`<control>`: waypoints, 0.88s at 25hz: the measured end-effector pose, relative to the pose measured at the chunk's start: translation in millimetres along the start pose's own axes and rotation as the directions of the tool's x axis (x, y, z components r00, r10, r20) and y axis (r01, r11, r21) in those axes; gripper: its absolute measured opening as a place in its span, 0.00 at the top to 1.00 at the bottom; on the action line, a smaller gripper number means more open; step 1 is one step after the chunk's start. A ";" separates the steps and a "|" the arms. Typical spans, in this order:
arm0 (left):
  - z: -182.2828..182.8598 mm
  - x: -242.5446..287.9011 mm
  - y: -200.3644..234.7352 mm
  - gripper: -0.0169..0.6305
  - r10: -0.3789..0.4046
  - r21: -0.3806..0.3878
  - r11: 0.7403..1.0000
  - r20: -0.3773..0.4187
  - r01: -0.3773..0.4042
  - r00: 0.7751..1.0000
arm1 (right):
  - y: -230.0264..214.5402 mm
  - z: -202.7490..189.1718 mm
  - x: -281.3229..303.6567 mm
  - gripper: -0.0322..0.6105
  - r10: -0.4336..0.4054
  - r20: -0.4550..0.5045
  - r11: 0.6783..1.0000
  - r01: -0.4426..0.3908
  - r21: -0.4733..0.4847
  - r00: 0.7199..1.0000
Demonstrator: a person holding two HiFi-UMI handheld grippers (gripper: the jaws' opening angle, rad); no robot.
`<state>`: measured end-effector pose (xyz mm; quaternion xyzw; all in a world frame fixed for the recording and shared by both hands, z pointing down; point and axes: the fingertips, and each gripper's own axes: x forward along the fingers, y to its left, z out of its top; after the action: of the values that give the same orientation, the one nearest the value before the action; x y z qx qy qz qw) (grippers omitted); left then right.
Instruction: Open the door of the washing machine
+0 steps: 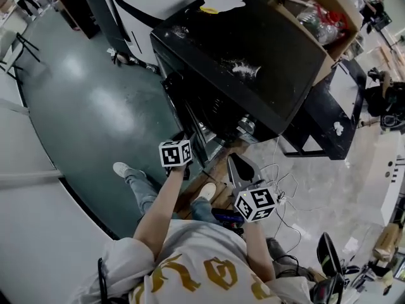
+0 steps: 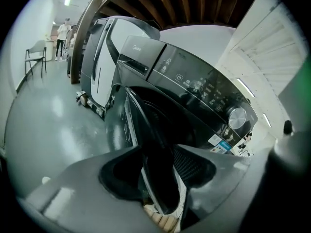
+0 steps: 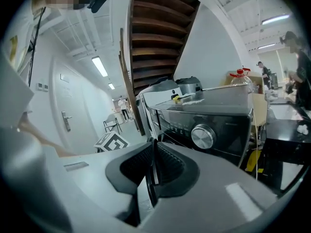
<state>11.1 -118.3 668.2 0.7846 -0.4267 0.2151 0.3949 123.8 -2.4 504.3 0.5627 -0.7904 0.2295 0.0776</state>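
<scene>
You stand on a glossy grey-green floor (image 1: 82, 106) that gives way to pale marbled flooring (image 1: 329, 189) on your right. White walls and the underside of a wooden staircase (image 3: 155, 33) rise ahead. The black washing machine (image 1: 253, 43) sits in front of you beside a white appliance (image 2: 97, 67), and an open cardboard box (image 1: 316, 11) rests on its scuffed top. The door (image 2: 146, 130) on its front stands ajar, swung out toward you. Your left gripper (image 2: 155, 178) pinches the door's dark rim between its jaws. Your right gripper (image 3: 151, 166) is held just beside it with its jaws pressed together on nothing, pointing at the silver knob (image 3: 202, 136). A chair (image 2: 36, 57) stands far down the room.
</scene>
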 end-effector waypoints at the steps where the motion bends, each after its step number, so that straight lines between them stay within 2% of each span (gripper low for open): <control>1: -1.4 -3.2 2.8 0.66 0.005 0.002 1.000 -0.001 -0.005 1.000 | 3.0 0.8 2.7 0.90 0.008 -0.002 1.000 -0.008 -0.004 1.000; 11: -13.8 -39.2 40.9 0.73 0.059 -0.009 0.998 0.006 -0.059 0.998 | 42.8 5.5 34.7 0.91 0.109 -0.019 0.993 -0.110 -0.042 0.994; 17: -18.5 -62.6 74.2 0.76 0.116 0.016 0.993 -0.004 -0.116 0.993 | 65.0 7.0 55.8 0.91 0.164 -0.031 0.985 -0.166 -0.050 0.986; 22: -18.0 -83.5 109.5 0.77 0.179 -0.001 0.984 0.012 -0.179 0.984 | 84.4 6.7 75.1 0.92 0.205 -0.046 0.977 -0.207 -0.054 0.978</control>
<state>-126.2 -97.6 670.3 0.7444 -0.4980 0.2448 0.3714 20.0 -47.4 503.8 0.4704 -0.8492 0.2242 0.0858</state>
